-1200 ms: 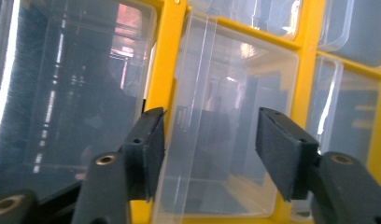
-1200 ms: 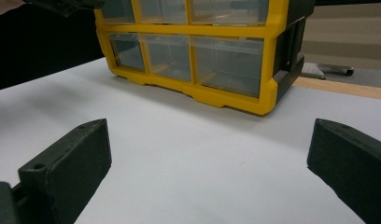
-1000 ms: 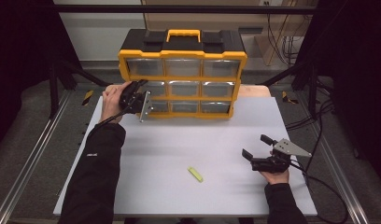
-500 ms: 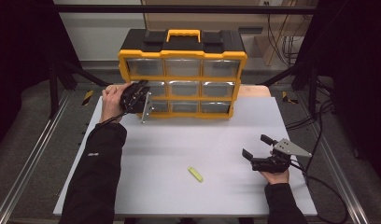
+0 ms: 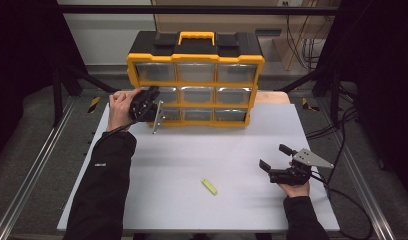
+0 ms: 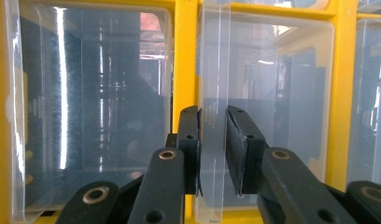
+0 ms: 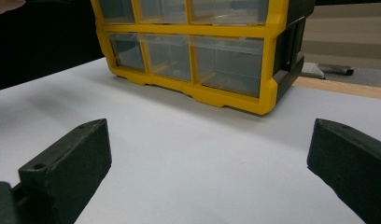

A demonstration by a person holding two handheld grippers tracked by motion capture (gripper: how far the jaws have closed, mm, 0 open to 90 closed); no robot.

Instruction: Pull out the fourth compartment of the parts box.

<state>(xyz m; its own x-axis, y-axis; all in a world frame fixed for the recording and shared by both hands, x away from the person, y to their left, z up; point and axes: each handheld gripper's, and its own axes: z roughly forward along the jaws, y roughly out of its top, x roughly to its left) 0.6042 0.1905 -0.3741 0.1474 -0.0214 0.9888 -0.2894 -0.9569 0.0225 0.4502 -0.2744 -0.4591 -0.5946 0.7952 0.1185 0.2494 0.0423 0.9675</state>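
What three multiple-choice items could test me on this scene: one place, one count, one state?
1. Where does the small yellow-green piece lie?
A. On the white table
B. Inside a drawer
C. On top of the organizer

2. How many clear drawers does the organizer's front have?
A. Six
B. Nine
C. Twelve

3. How do the right gripper's jaws stand?
A. Wide open, nothing between them
B. Shut on the piece
C. Shut on a drawer

Key: 1 A, the yellow-green piece lies flat on the white table. 2 B, the yellow organizer shows three rows of three. 3 A, the right gripper has its jaws spread over bare table.
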